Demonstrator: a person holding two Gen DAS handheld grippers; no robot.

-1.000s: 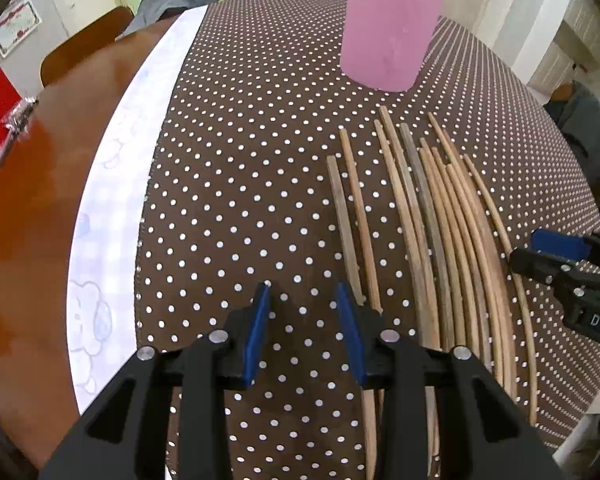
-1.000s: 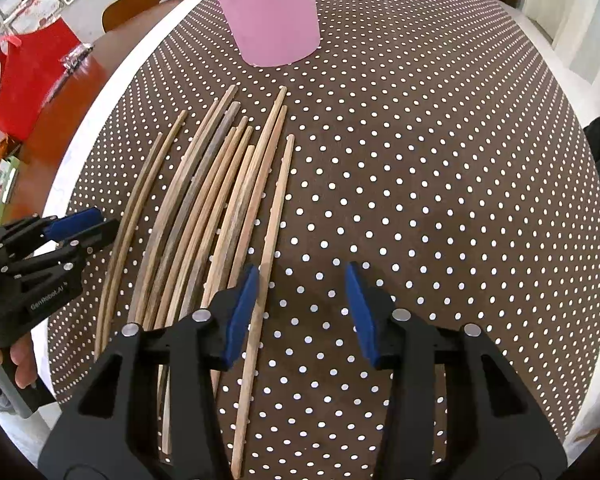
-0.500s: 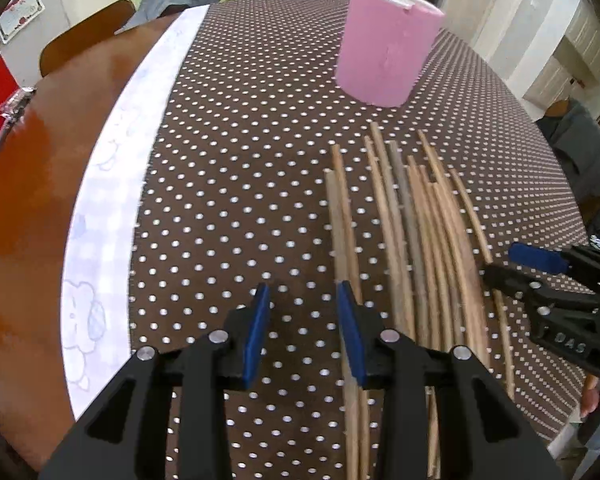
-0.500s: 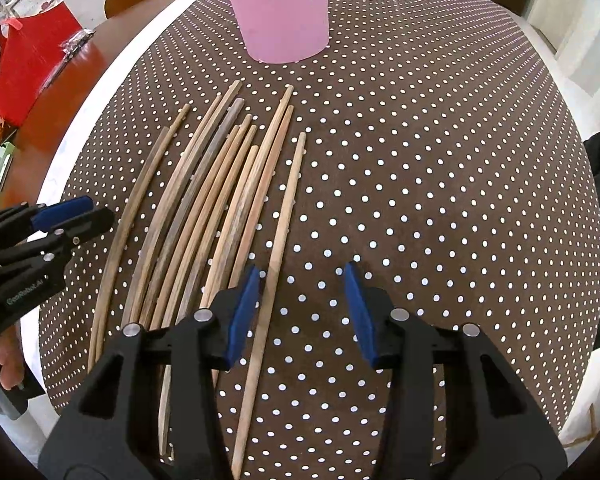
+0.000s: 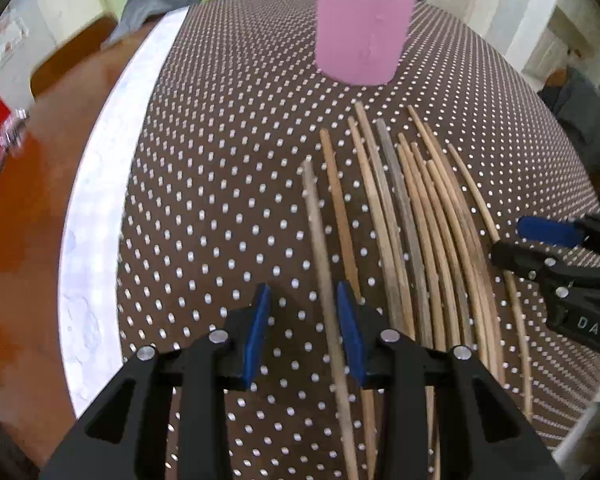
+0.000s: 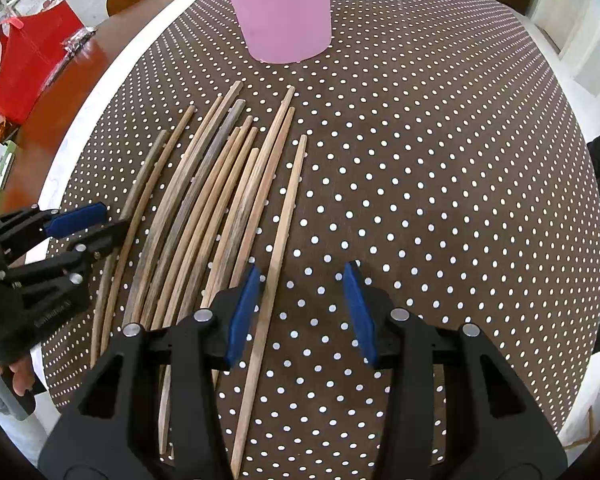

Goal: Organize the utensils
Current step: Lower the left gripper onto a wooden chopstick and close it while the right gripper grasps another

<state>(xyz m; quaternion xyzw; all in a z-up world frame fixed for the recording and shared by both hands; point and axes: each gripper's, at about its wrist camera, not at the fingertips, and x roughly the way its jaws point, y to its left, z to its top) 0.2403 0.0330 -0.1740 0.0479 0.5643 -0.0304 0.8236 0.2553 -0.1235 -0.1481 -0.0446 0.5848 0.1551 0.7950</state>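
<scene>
Step in hand: the pick-up approach, at the start of the task. Nothing is lifted and nothing is stowed yet.

- Pale and dark wooden chopsticks [image 6: 204,216]: all lie flat on the worktop, side by side in a loose fan with their tips towards the holder. Some touch or overlap.
- Count: about twelve. The middle of the bunch is too tight for me to be sure.
- Tall pink cylindrical holder [image 5: 362,28]: one. It stands upright beyond the far tips, apart from them. Its inside cannot be seen.
- Worktop: brown cloth with white dots [image 5: 220,160], with a pale checked border at one side.
- Left gripper [image 5: 300,300]: the jaws stand apart and clamp nothing. It points steeply down over the outermost chopstick [image 5: 320,248] on its side of the fan. That stick runs through the gap, close to one blue pad.
- Right gripper [image 6: 300,280]: also spread and empty. The single chopstick [image 6: 284,220] at the opposite edge of the fan passes just beside its inner pad.
- Grippers: two, one at each flank of the fan.

Next move, as I judge it:
- Settle each gripper so that its edge stick sits squarely between the pads.
- Close without catching the neighbouring stick.
- Lift, tip the stick upright, and carry it to the holder's mouth.

The left-hand stick lies close to its neighbour, so a double grab is possible.
</scene>
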